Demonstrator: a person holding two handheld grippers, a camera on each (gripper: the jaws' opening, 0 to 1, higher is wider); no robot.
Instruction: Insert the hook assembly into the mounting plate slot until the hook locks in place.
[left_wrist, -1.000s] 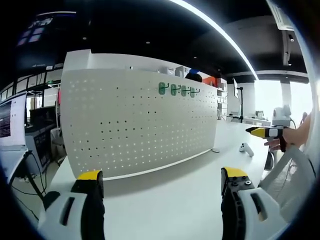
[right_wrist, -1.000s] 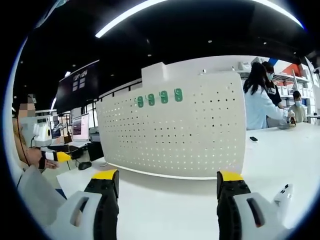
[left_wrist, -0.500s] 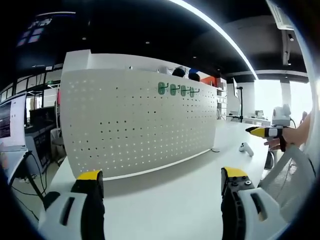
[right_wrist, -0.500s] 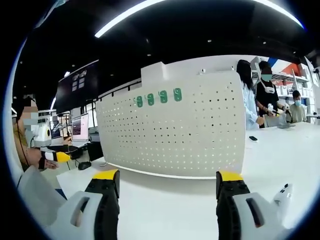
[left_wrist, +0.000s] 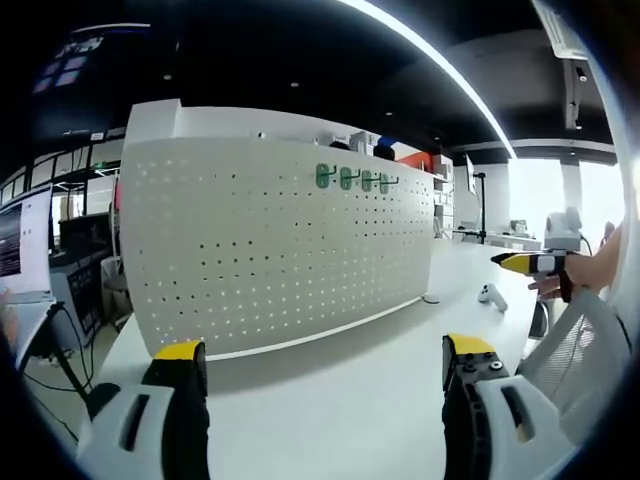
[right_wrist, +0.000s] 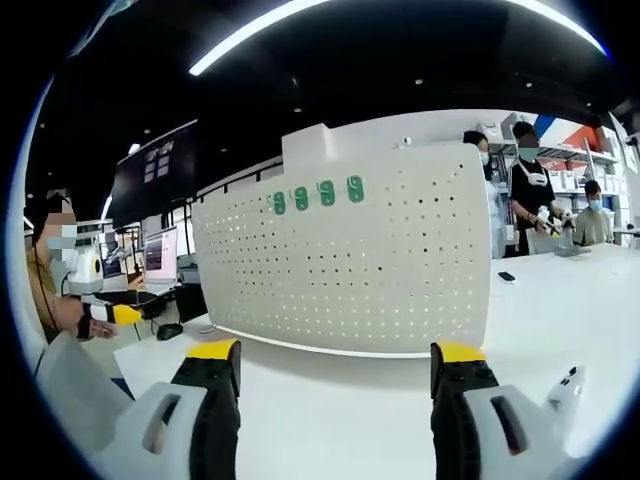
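Note:
A white perforated mounting plate (left_wrist: 280, 240) (right_wrist: 350, 260) stands upright on the white table. Several green hooks (left_wrist: 355, 180) (right_wrist: 318, 194) hang in a row near its top edge. My left gripper (left_wrist: 325, 365) is open well short of the plate, its yellow-tipped jaws wide apart with nothing between them. My right gripper (right_wrist: 335, 370) is open too, also empty and facing the plate. The other gripper (left_wrist: 530, 263) shows at the right of the left gripper view, held in a hand, and another (right_wrist: 115, 313) at the left of the right gripper view.
A small white object (left_wrist: 490, 295) lies on the table right of the plate; a white piece (right_wrist: 568, 385) sits by the right jaw. People (right_wrist: 530, 190) stand behind the plate at the right. Monitors (right_wrist: 160, 255) stand at the left. White table (left_wrist: 330, 380) lies in front.
Both grippers and the plate hold still. Only the people behind the plate have shifted, one passing behind its right edge.

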